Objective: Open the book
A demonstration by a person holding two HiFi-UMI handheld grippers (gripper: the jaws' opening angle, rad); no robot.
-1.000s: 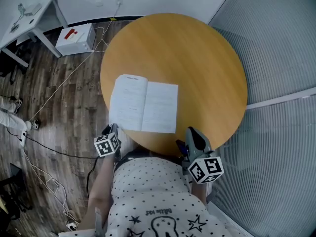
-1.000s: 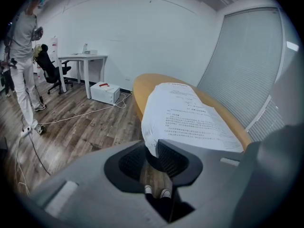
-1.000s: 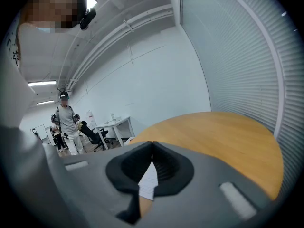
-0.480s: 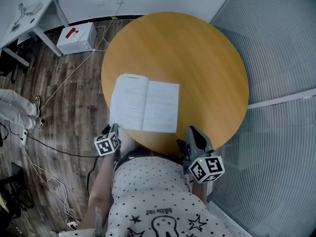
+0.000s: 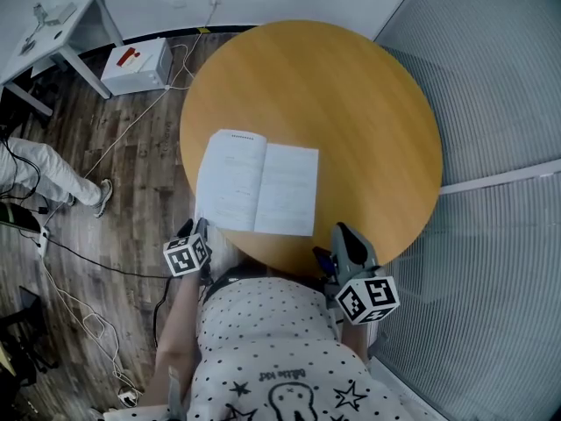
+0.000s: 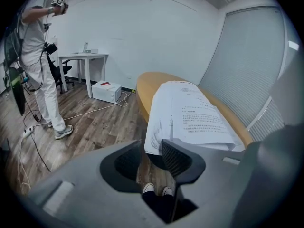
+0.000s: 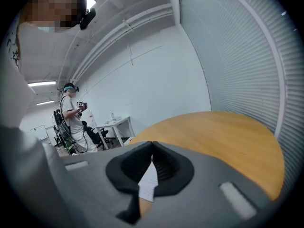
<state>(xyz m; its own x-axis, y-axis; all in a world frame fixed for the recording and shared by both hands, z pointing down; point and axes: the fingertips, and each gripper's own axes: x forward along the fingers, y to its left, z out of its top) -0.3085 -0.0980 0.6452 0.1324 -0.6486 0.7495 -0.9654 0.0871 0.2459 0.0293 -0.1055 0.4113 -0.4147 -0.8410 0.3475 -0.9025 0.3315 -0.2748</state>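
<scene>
Our left claw (image 5: 198,229) sits by the table's (image 5: 351,103) near edge in the head view, our right claw (image 5: 344,237) further along it. The book (image 5: 257,182) lies open and flat on the table ahead of them. From the left gripper view, we see its jaws spread, just opened wider, nothing between them, the book's corner just beyond. From the right gripper view, its jaws press together, empty.

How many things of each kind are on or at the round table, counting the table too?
table: 1
book: 1
grippers: 2 (left gripper, right gripper)
Total: 4
</scene>
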